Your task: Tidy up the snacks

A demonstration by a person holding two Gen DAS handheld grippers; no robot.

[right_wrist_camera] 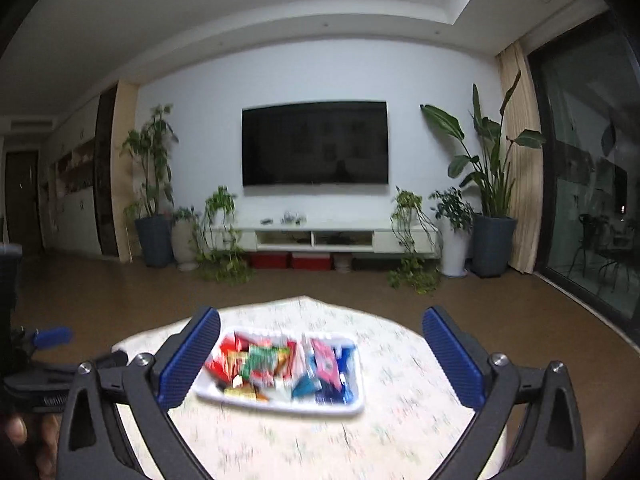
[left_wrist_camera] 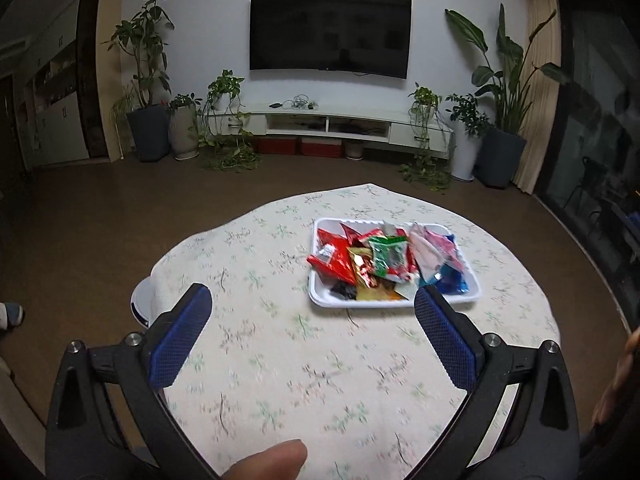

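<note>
Left wrist view: left hand-held gripper point(left_wrist_camera: 312, 300) jaws spread wide, nothing between the blue pads, hanging above the worktop point(left_wrist_camera: 280, 360) with its floral cloth. White tray point(left_wrist_camera: 320, 300) sits right of frame centre, just beyond the right pad, apart from both pads. Snack packets point(left_wrist_camera: 384, 264) piled inside: red ones left, green in the middle, pink and blue right. A thumb point(left_wrist_camera: 268, 460) shows at bottom centre. TV point(left_wrist_camera: 330, 34) on the far wall at top centre, potted plants either side.

Right wrist view, blurred: right hand-held gripper point(right_wrist_camera: 320, 332) also wide open and empty, above the worktop point(right_wrist_camera: 400, 420). Tray point(right_wrist_camera: 280, 406) lies lower centre between the two pads in the picture, its left end hidden behind the left pad; contact not visible. Snack packets point(right_wrist_camera: 280, 364) smeared, same colour order. Left gripper's blue pad point(right_wrist_camera: 52, 336) pokes in at the left edge.
</note>
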